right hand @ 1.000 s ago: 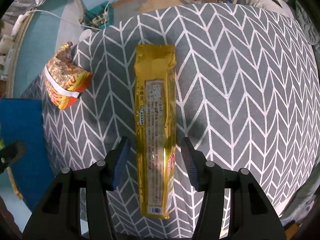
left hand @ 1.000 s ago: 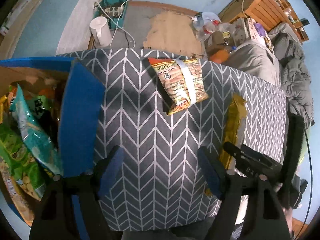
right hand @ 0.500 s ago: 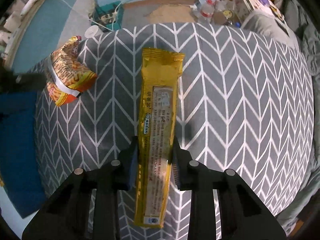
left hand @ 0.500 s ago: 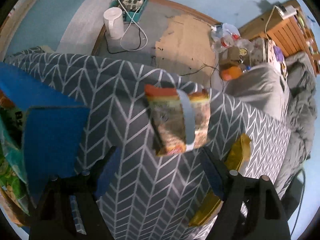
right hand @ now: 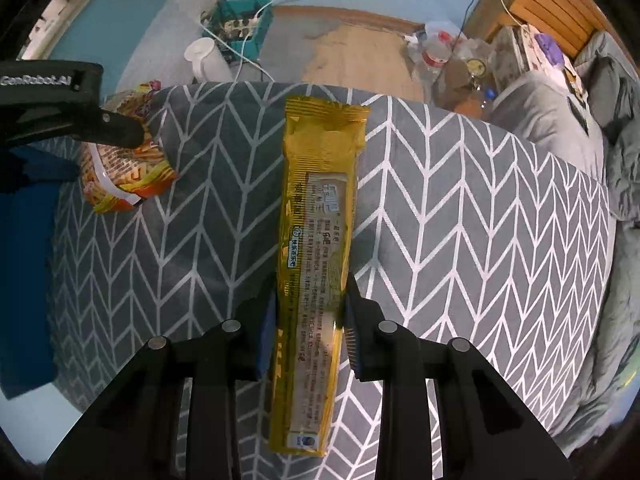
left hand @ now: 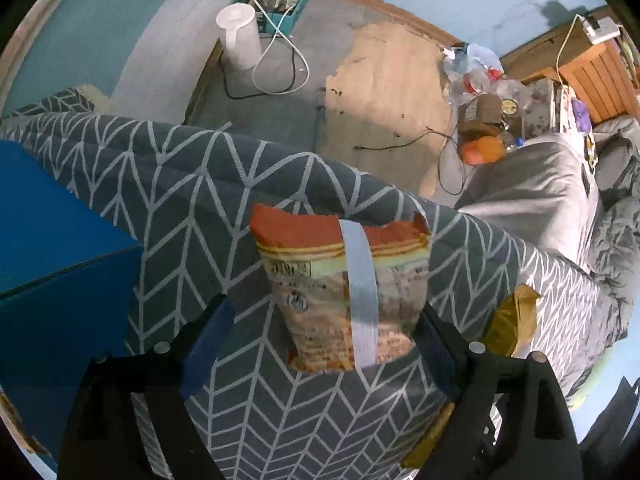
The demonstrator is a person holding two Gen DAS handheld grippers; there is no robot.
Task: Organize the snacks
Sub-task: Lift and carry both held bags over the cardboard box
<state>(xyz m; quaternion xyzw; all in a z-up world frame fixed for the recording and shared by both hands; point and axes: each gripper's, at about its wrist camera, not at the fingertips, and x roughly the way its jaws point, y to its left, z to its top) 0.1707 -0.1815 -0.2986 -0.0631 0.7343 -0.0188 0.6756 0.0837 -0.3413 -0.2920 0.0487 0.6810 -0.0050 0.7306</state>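
Two grabs going: right gripper (right hand: 308,320) clamped on yellow packet (right hand: 316,216), left gripper (left hand: 320,340) opening around orange bag (left hand: 344,292), not pinching yet. Next up, squeezing, lifting.

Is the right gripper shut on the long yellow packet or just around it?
Shut: the right gripper has both pads pressed against the yellow packet.

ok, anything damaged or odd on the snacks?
The orange bag has a pale strip of tape running down its length, and its top edge looks ragged, as if opened and resealed. The gold pack, pinched in the right claw, looks intact. Nothing spilled on the cloth.
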